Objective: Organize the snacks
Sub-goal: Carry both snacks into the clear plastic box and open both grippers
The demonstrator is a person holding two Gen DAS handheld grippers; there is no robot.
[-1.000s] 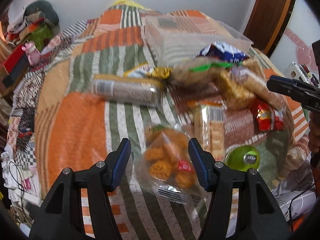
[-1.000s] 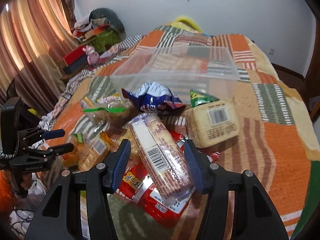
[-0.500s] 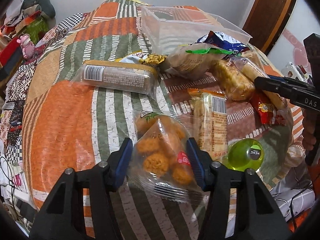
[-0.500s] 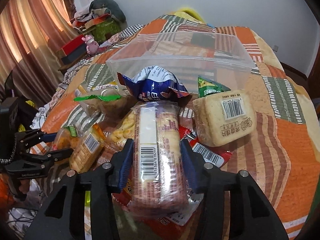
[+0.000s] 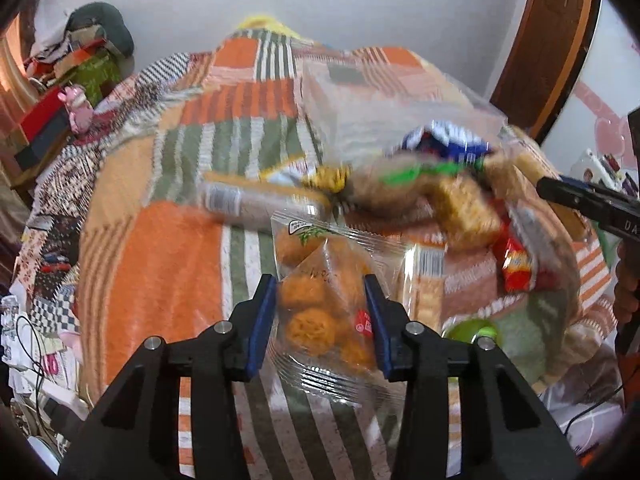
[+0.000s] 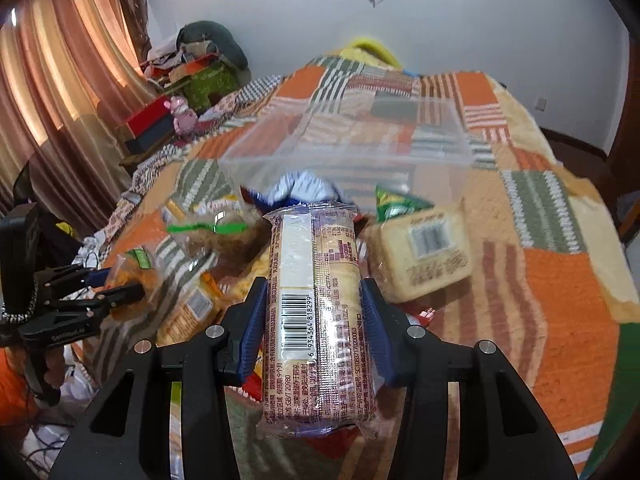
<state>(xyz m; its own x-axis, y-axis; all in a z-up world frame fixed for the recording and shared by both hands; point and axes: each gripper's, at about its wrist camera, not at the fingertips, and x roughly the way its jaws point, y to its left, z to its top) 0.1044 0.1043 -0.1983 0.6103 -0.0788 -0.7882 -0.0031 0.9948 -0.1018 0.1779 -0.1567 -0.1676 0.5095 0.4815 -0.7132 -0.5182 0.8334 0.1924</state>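
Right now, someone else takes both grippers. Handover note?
Left gripper: shut on the bag of orange puffs.
Right gripper: shut on the long cracker pack.
The clear bin sits on the bed behind the pile; no snack visibly in it.
Done: two packs gripped.
Left: put both in the bin, then the blue bag, square cake pack and the rest.

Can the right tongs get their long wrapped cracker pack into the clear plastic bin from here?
Probably yes: the right tongs grip the long wrapped cracker pack, and the clear plastic bin sits straight ahead, open-topped, beyond the blue snack bag.
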